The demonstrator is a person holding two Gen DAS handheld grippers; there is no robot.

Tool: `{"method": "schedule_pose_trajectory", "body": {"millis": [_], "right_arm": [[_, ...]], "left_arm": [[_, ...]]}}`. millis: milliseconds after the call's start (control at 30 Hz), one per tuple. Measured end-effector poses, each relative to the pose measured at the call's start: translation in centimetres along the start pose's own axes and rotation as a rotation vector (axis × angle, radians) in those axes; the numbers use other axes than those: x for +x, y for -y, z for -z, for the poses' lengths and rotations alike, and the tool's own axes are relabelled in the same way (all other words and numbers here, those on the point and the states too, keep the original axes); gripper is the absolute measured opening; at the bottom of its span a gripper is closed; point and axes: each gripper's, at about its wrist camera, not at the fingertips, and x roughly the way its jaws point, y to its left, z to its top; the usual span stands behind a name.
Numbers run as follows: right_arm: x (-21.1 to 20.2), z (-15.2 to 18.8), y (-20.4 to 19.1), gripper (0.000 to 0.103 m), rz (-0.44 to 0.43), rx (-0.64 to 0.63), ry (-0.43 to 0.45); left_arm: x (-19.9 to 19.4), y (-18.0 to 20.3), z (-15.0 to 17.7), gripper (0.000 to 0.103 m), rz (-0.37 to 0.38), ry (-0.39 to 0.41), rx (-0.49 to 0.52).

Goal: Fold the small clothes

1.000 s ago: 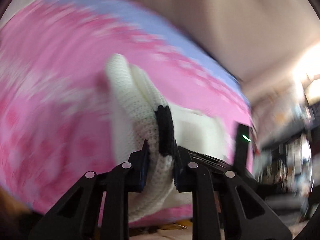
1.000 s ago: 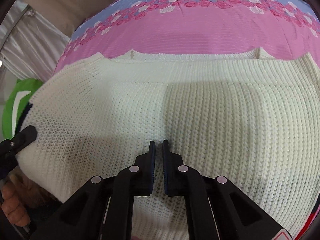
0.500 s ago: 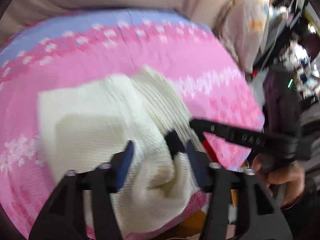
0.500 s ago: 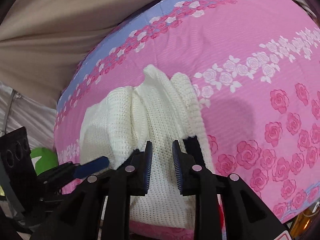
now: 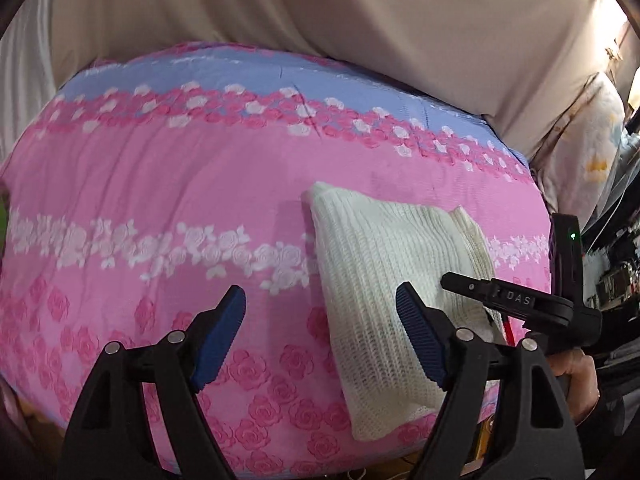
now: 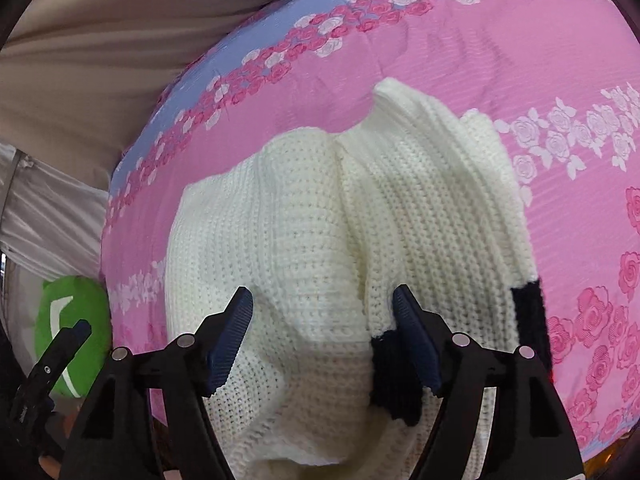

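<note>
A cream knit sweater (image 6: 320,248), folded into a narrow bundle with black-trimmed cuffs (image 6: 394,376) showing, is lying near the front edge of the pink rose-print bedspread (image 5: 160,184). The left gripper (image 5: 320,332) is standing with its jaws spread wide and nothing between them, having just been opening; the sweater is lying just beside its right-hand finger. The right gripper (image 6: 322,336) is hovering over the bundle, its jaws also having just been opening, parted on either side of the knit with the pads seemingly off it. The step in hand appears to be the release after a fold. The layers are sitting bunched and uneven, so the next move probably calls for smoothing them or regripping an edge.
</note>
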Motion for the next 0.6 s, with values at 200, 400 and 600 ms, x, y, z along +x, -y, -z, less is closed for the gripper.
{"method": "schedule_pose_trajectory", "body": {"millis": [200, 400, 600], "right_arm": [[-6.2, -0.1, -2.9, 0.016, -0.123, -0.078, 0.132], [-7.2, 1.2, 3.9, 0.017, 0.102, -0.047, 0.146], [-6.5, 2.5, 7.6, 0.027, 0.004, 0.070, 0.115]], "left_arm": [[-1.3, 1.5, 0.5, 0.082, 0.021, 0.033, 0.067], [0.2, 4.1, 1.1, 0.083, 0.044, -0.002, 0.154], [2.2, 5.9, 1.0, 0.083, 0.040, -0.035, 0.172]]}}
